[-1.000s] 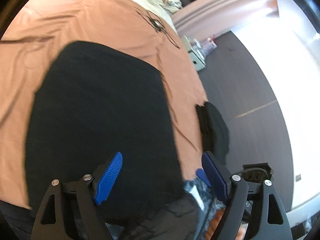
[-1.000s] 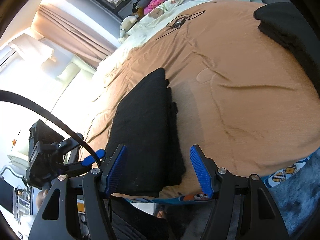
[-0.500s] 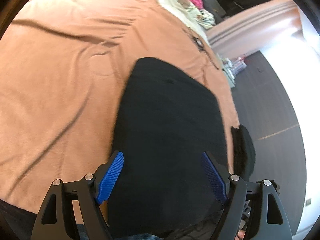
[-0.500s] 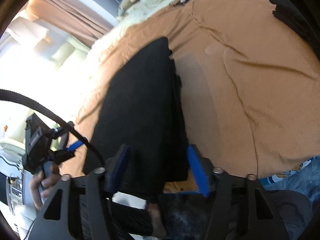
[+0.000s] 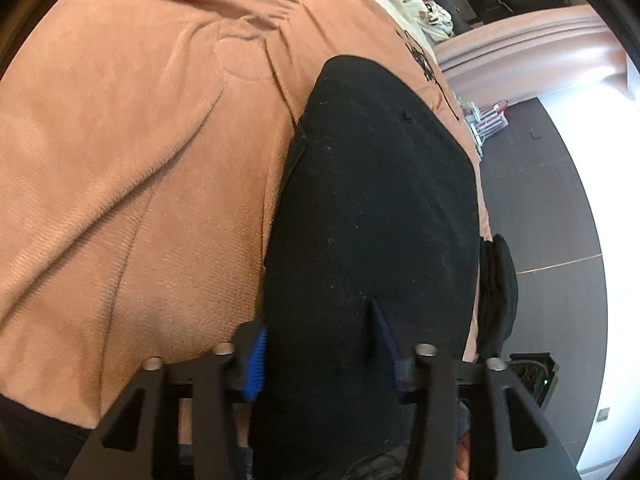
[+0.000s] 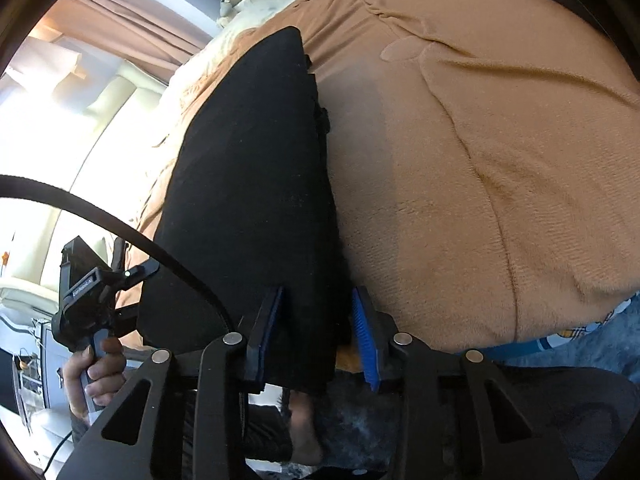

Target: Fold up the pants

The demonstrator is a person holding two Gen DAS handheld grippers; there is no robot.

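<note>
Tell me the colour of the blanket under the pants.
Tan-orange blanket under the black pants, clearest in the right wrist view.

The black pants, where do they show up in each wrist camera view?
Left wrist: the pants run from the bottom centre up to the upper middle, near end between the closing left gripper.
Right wrist: pants left of centre, near end between the closing right gripper.
Shared landmark: the tan blanket beneath them.

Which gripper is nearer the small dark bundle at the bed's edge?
Left. The dark bundle sits just beside the left gripper, past the black pants. The right gripper grips their opposite side.
</note>
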